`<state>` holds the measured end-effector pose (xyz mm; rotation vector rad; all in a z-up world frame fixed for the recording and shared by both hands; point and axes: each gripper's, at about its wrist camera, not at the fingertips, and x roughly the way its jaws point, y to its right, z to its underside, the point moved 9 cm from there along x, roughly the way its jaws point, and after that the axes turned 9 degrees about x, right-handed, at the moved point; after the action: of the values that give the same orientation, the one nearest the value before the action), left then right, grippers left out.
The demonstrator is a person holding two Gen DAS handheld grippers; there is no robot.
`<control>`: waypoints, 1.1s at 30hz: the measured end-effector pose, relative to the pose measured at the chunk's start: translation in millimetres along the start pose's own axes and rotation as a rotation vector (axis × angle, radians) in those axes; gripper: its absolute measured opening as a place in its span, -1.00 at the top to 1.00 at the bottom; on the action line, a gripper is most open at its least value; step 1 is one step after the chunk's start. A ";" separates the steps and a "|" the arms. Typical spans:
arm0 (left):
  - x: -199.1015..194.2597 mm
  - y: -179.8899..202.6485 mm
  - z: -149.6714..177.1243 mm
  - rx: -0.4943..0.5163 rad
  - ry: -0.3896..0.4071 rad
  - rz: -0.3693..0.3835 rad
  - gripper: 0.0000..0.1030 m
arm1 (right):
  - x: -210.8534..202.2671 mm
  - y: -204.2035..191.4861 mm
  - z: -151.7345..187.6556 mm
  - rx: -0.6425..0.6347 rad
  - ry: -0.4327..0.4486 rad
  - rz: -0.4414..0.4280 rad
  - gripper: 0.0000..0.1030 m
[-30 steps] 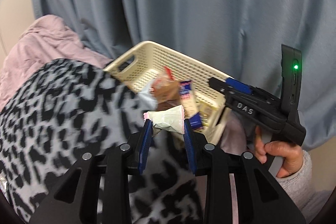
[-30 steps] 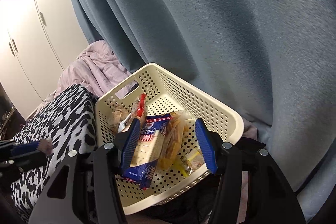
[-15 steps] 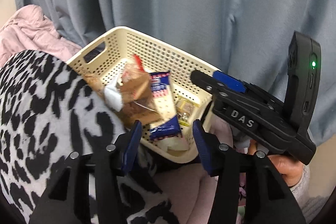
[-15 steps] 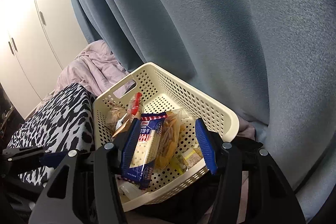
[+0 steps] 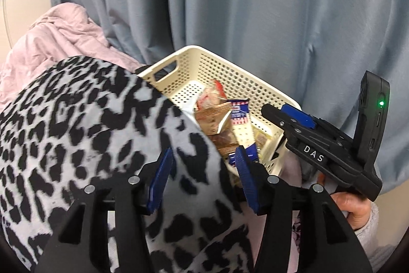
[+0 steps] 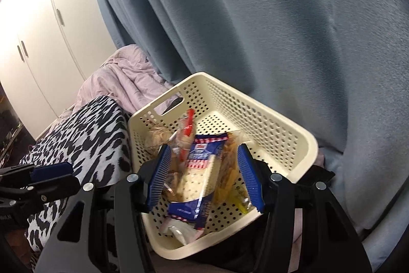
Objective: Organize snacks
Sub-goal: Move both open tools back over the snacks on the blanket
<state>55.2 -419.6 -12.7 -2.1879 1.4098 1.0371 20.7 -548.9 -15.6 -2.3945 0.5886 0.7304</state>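
A cream perforated basket [image 6: 281,124] holds several snack packs: a blue-and-red cracker pack [image 6: 202,165], a clear bag of yellow sticks [image 6: 230,170] and a small white packet [image 6: 181,229] in the near corner. My right gripper [image 6: 204,148] hovers open just above these packs, gripping none. In the left wrist view the basket [image 5: 255,91] is partly hidden behind a leopard-print cushion [image 5: 89,132]. My left gripper [image 5: 203,152] is over that cushion's edge, its jaws opening with nothing between them. A brown pack [image 5: 217,119] shows beyond it.
A blue curtain [image 6: 255,17] hangs right behind the basket. A crumpled pink blanket [image 5: 58,35] lies beyond the cushion. White wardrobe doors [image 6: 38,42] stand at far left. A hand [image 5: 358,209] holds the right gripper's handle.
My left gripper held the white packet a second ago; it has let go, the packet now lies in the basket, and the gripper has drawn back over the cushion. The right gripper stayed put.
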 end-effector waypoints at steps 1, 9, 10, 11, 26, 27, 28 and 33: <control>-2.7 -2.4 0.9 -0.005 0.003 -0.005 -0.08 | 0.0 -1.8 0.8 -0.003 -0.002 -0.005 -0.09; -32.7 -38.0 14.7 -0.058 0.036 -0.085 -0.11 | 7.6 -44.8 14.5 -0.049 -0.034 -0.080 -0.09; -36.8 -45.0 17.4 -0.071 0.038 -0.098 -0.11 | 7.9 -52.0 15.9 -0.057 -0.036 -0.092 -0.09; -41.6 -53.6 20.7 -0.087 0.040 -0.111 -0.11 | 8.5 -57.7 16.5 -0.063 -0.038 -0.101 -0.09; -120.8 -173.4 93.2 -0.291 0.062 -0.332 -0.11 | 3.6 -165.5 50.8 -0.202 -0.102 -0.272 -0.09; -125.3 -179.6 98.4 -0.301 0.062 -0.340 -0.11 | 3.0 -171.8 53.1 -0.210 -0.106 -0.279 -0.09; -130.8 -187.4 105.5 -0.311 0.062 -0.351 -0.11 | 1.8 -174.7 54.9 -0.214 -0.107 -0.283 -0.09; -147.4 -214.0 132.6 -0.336 0.049 -0.392 -0.11 | 0.3 -196.5 64.6 -0.251 -0.125 -0.309 -0.09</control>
<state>157.0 -146.2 -16.7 -2.6012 0.8120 1.1375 104.7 -362.3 14.7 -2.5617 0.0729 0.8478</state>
